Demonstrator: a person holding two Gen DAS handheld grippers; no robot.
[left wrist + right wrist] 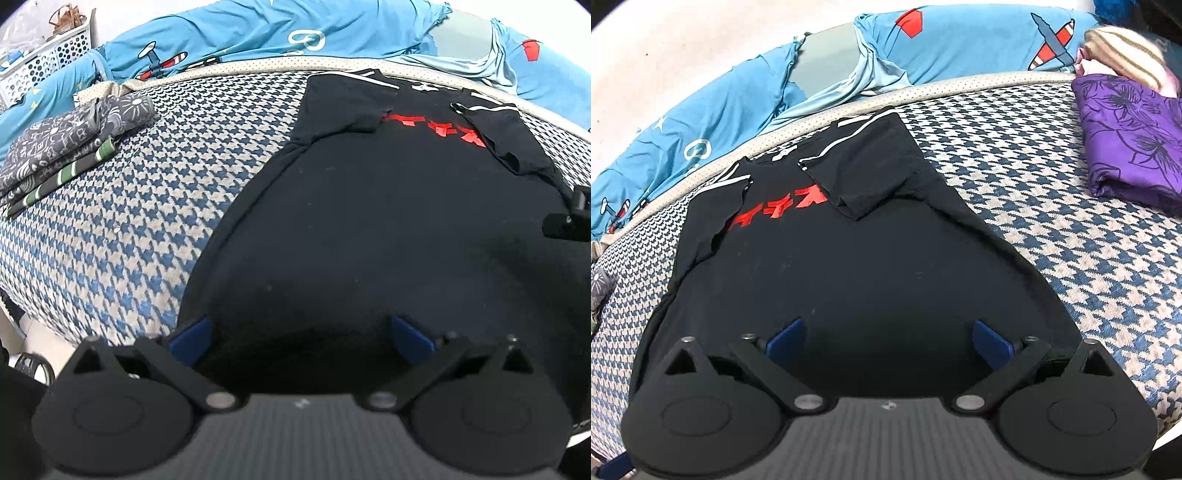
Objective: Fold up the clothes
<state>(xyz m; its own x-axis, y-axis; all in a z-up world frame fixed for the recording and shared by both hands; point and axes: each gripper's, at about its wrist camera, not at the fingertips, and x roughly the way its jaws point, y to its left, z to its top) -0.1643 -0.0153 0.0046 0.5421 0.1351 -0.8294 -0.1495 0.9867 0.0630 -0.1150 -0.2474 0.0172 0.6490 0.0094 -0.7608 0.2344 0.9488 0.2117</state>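
Note:
A black T-shirt [388, 221] [857, 266] with red lettering [436, 127] [783, 210] lies flat on the houndstooth bed cover [129, 229] [1071, 206]. Both white-trimmed sleeves are folded inward over the chest. My left gripper [301, 338] hovers open over the shirt's near hem at its left part, blue pads [192, 338] spread wide. Over the hem's right part my right gripper [888, 339] also stands open, nothing between its blue pads [991, 341]. The tip of the right gripper [569, 218] shows at the left wrist view's right edge.
A folded grey patterned stack with a green striped piece [66, 147] lies at the far left of the bed. A folded purple floral garment [1134, 140] and a striped bundle [1126, 51] sit at the far right. A blue aeroplane-print quilt [258, 33] [701, 122] runs along the back; a white perforated basket [48, 62] stands beyond.

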